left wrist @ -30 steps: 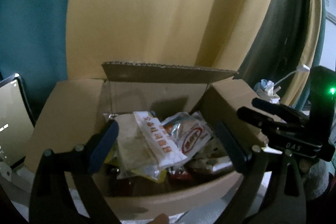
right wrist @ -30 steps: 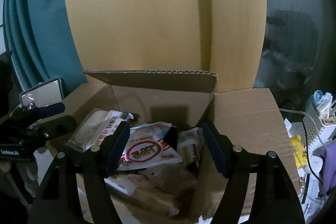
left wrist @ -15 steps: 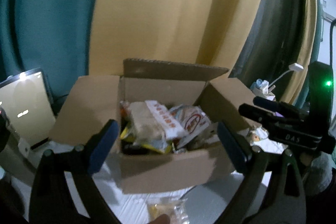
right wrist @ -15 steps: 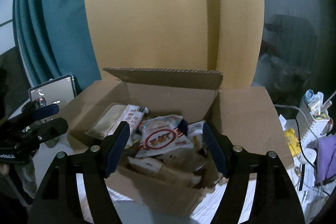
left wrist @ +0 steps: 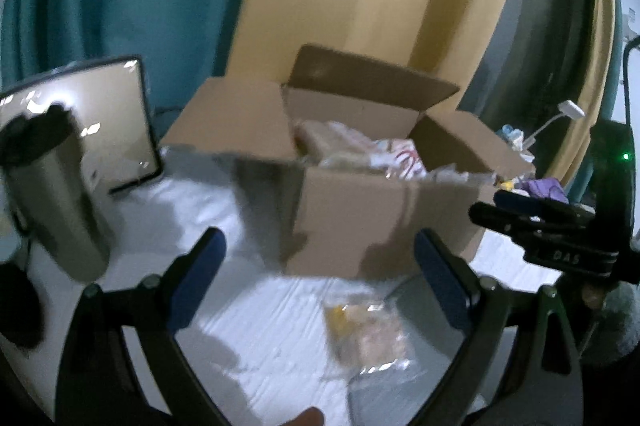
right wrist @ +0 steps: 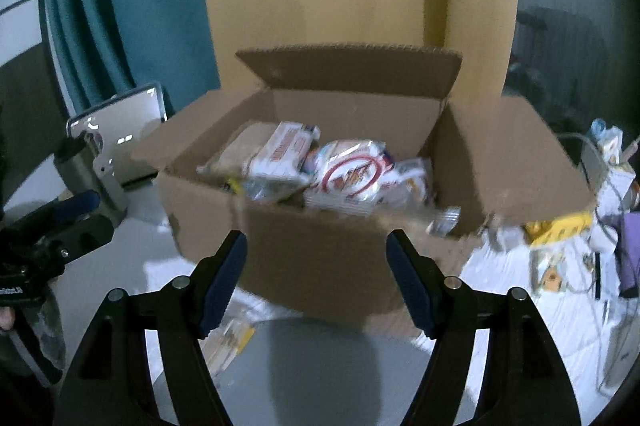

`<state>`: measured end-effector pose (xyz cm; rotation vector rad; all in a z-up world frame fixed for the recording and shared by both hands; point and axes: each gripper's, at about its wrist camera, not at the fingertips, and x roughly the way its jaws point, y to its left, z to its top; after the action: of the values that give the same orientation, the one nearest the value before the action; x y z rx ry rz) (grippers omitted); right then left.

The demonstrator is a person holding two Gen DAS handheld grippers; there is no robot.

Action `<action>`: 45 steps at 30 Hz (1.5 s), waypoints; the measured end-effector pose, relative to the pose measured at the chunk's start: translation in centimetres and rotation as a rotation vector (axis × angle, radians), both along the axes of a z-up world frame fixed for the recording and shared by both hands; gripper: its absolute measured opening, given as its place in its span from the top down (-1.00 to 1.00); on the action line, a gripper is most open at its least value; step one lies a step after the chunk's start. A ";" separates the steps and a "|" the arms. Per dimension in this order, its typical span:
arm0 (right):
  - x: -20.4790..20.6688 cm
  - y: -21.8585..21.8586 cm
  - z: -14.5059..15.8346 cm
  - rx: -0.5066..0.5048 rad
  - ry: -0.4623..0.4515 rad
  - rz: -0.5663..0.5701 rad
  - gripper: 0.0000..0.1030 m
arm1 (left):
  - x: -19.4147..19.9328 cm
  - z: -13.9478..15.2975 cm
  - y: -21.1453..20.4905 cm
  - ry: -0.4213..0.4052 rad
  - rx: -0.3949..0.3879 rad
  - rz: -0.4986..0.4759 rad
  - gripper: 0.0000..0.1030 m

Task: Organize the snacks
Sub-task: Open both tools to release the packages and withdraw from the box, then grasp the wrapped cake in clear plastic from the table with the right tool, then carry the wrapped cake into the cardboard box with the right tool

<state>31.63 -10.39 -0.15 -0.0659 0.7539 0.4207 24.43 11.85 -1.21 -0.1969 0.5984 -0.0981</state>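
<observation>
An open cardboard box (left wrist: 360, 218) (right wrist: 320, 258) stands on a white table, full of snack packets. On top lie a white packet with a red ring (right wrist: 352, 178) and a long white one (right wrist: 284, 150). One clear snack packet (left wrist: 368, 334) lies on the table in front of the box. My left gripper (left wrist: 320, 250) is open and holds nothing, hanging before the box's front wall and above that packet. My right gripper (right wrist: 316, 250) is also open with nothing between its fingers, in front of the box. Each gripper shows in the other's view: the right (left wrist: 532, 222), the left (right wrist: 60, 222).
A metal cup (left wrist: 56, 194) and a propped screen (left wrist: 112, 122) stand left of the box. Right of it lie a yellow packet (right wrist: 560, 226), cables and small clutter. A grey round surface (right wrist: 320, 366) sits below the right gripper. Curtains hang behind.
Both grippers have drawn back from over the box and sunk a little. The box now looks farther off, and the table and the loose packet have come into view.
</observation>
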 end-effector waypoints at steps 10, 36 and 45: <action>-2.8 5.2 -5.1 -0.031 0.108 0.044 -0.46 | -3.3 -3.7 4.0 0.055 -0.030 0.052 -0.86; -4.8 10.3 -9.9 -0.080 0.209 0.201 -0.05 | -5.0 -4.3 4.8 0.084 0.007 0.080 -0.86; -5.6 7.3 -6.2 -0.039 0.145 0.211 -0.02 | -4.0 -2.6 1.6 0.059 0.032 0.055 -0.86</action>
<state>25.98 -3.11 -6.38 -0.1542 0.9015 0.6167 20.44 13.41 -3.84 -0.1854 0.6525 -0.0300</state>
